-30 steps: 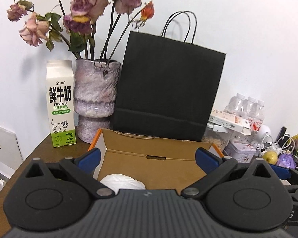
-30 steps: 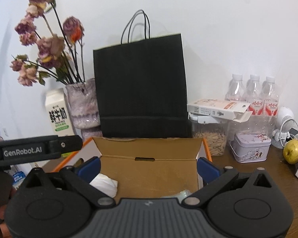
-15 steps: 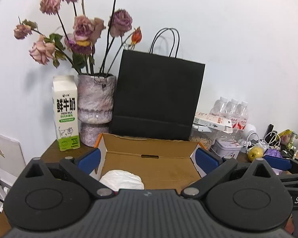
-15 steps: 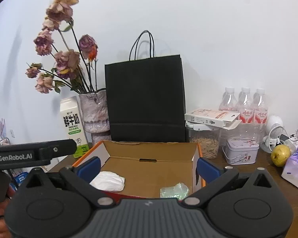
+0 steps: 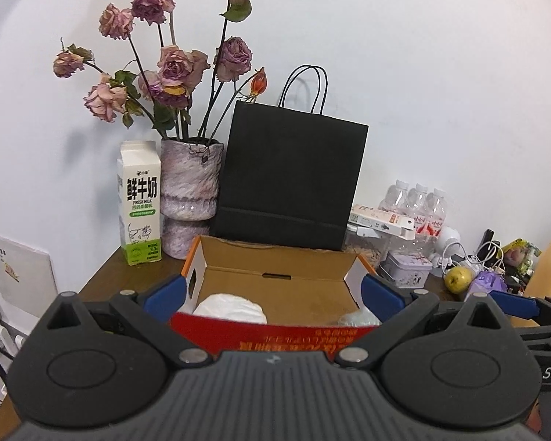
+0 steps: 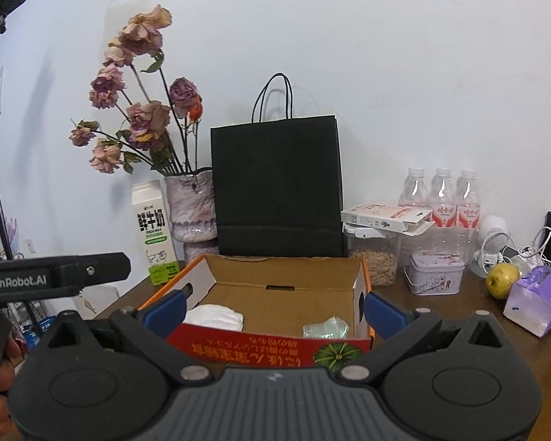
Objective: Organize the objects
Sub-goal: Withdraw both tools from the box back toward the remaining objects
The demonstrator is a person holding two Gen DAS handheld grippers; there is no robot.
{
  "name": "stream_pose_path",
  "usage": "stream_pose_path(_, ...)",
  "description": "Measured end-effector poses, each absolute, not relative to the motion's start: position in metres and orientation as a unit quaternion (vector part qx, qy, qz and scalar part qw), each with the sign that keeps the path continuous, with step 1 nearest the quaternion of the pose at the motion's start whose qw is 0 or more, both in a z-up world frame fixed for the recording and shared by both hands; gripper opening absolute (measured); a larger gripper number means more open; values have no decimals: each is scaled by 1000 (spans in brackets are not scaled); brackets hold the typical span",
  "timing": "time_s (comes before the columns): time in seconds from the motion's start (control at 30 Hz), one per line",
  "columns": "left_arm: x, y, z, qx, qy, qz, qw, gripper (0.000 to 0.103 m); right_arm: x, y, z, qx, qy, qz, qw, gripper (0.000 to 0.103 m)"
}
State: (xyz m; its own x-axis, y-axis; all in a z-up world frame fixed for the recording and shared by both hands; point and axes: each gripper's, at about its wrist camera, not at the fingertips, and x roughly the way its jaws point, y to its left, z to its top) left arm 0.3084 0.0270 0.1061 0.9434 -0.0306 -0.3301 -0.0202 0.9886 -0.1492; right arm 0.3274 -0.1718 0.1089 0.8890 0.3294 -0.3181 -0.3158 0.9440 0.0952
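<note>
An open cardboard box (image 5: 275, 279) (image 6: 286, 275) with an orange rim and red front sits on the brown table. Inside lie a white crumpled bag (image 5: 231, 308) (image 6: 215, 316) at the left and a pale green plastic packet (image 6: 326, 327) at the right, partly seen in the left wrist view (image 5: 358, 319). My left gripper (image 5: 273, 299) is open and empty, above the box's near edge. My right gripper (image 6: 275, 307) is open and empty, also at the near edge. The left gripper's body (image 6: 55, 275) shows at the left of the right wrist view.
Behind the box stand a milk carton (image 5: 139, 202), a vase of dried roses (image 5: 189, 198), a black paper bag (image 5: 290, 180), a seed jar (image 6: 374, 257), a tin (image 6: 435, 272) and water bottles (image 6: 442, 202). A pear (image 6: 501, 279) and purple pack (image 6: 536, 299) lie right.
Both grippers have pulled back and up from the box; the box's red front wall and the green packet have come into view. Both stay open and empty.
</note>
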Motion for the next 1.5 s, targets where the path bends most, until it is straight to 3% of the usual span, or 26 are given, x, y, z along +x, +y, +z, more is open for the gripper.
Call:
stream_pose_path(0.73, 211, 25, 93, -63, 183, 7, 981, 103, 229, -184, 91, 4, 179, 155, 972, 103)
stream_pose_path(1.5, 161, 30, 49, -57, 225, -1, 973, 103, 158, -189, 53, -22, 183, 156, 970, 103)
